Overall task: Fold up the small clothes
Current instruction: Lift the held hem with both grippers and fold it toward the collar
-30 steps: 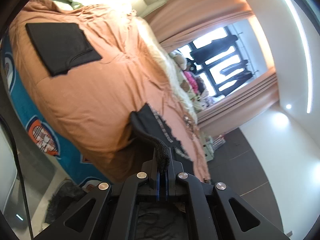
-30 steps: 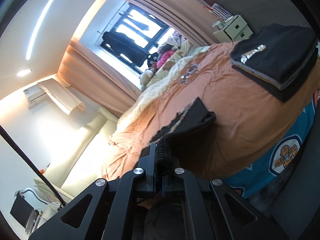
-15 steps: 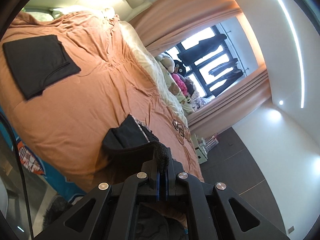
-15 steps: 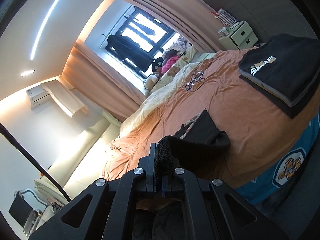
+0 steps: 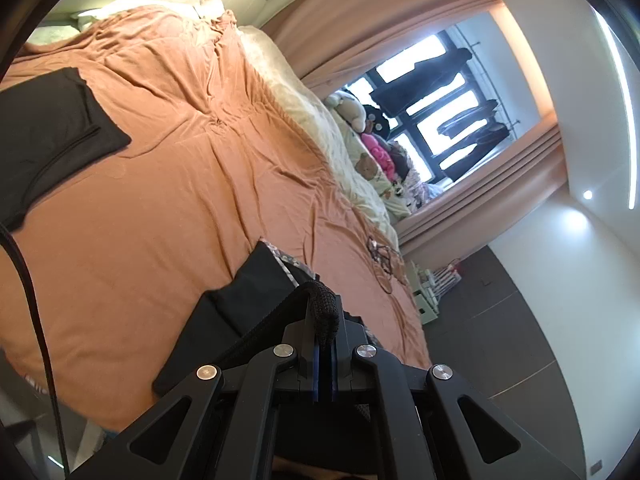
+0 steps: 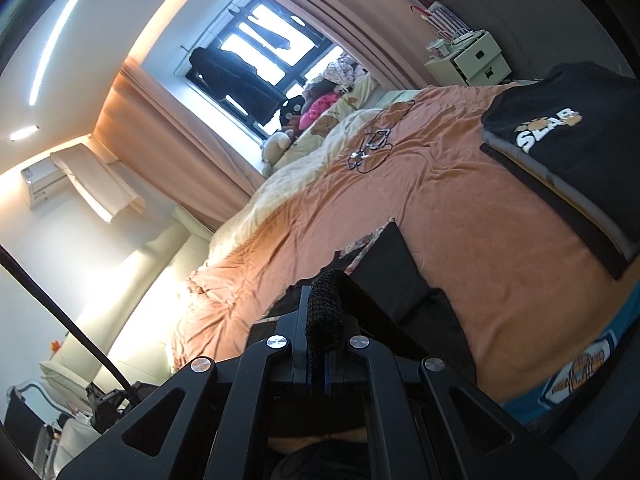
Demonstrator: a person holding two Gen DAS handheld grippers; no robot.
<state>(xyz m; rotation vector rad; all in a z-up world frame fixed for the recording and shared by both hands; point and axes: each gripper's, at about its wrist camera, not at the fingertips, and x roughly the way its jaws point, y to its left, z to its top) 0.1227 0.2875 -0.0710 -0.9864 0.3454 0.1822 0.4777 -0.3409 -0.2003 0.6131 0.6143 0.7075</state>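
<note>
A small black garment with a knitted waistband and a patterned lining lies at the near edge of the orange bed. My left gripper is shut on one end of the waistband. My right gripper is shut on the other end; the garment spreads out in front of it on the bed. Both hold the band just above the bed edge.
A folded black garment lies at the far left. A stack of folded dark clothes with a white logo lies at the right. Spectacles and a cord lie further in. Plush toys sit by the window.
Both grippers have moved forward over the bed with the waistband, and the black garment now lies further onto the bed. Both stay shut.
</note>
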